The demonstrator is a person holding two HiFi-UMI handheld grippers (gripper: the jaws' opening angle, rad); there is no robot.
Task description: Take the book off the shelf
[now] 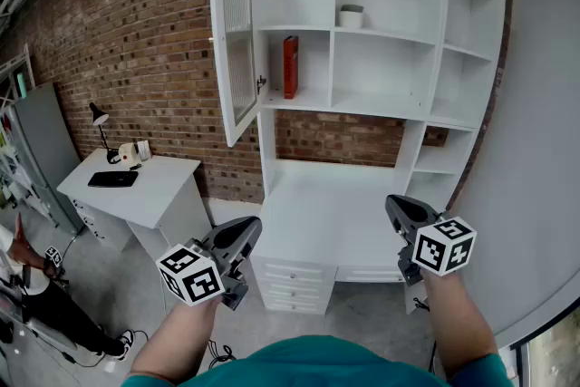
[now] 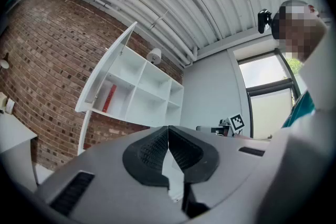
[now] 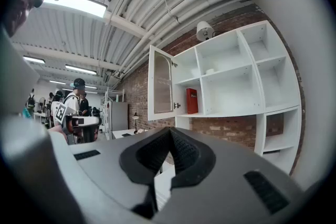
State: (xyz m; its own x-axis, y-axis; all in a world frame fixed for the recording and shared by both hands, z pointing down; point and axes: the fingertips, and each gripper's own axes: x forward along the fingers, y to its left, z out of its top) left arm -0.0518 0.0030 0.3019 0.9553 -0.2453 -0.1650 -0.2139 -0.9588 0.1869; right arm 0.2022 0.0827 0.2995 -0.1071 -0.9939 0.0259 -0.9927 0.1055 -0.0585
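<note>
A red book stands upright in the left compartment of the white shelf unit, behind its open glass door. The same book shows small in the left gripper view and again, as a red book, in the right gripper view. My left gripper is held low at the left, well short of the shelf, jaws shut with nothing between them. My right gripper hovers low at the right over the desk top, jaws shut and empty. In its own view the left gripper is closed tip to tip, as is the right gripper.
A white cup sits on the upper middle shelf. Below the shelves is a white desk with drawers. A smaller white desk with a black lamp stands to the left by the brick wall. A person is at the far left.
</note>
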